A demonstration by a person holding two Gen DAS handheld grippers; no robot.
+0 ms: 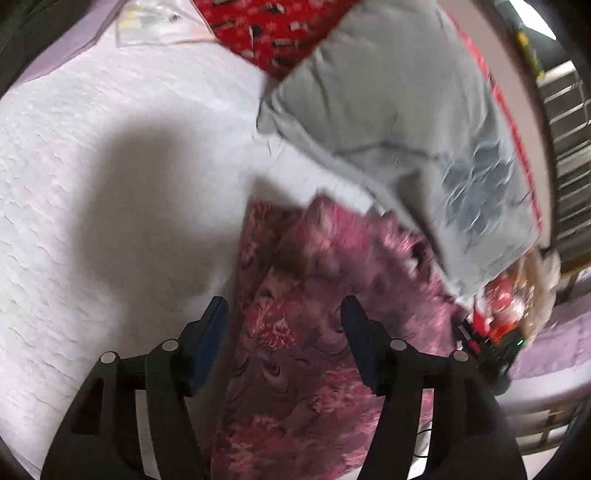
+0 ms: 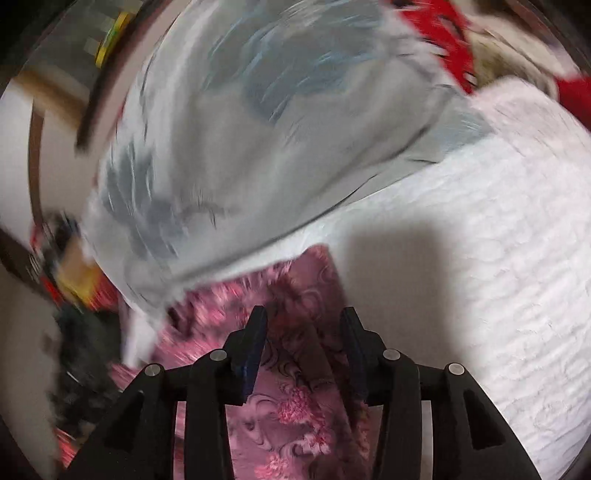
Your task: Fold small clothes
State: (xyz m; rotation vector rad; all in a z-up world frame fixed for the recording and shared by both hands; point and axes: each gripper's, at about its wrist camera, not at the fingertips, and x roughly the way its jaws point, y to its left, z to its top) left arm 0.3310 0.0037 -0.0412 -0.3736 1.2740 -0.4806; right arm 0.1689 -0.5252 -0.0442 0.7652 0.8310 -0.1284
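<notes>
A pink-maroon floral garment lies on the white textured bedspread. My left gripper is open, its jaws spread over the garment's left part, holding nothing. In the right wrist view the same garment lies under my right gripper, which is open with the cloth showing between the jaws; whether the fingers touch it I cannot tell. Both views are blurred by motion.
A grey pillow with a blue leaf print lies against the garment's far edge and shows in the right wrist view. A red patterned cloth lies behind it. Cluttered red and yellow items sit at the bed's edge. White bedspread extends right.
</notes>
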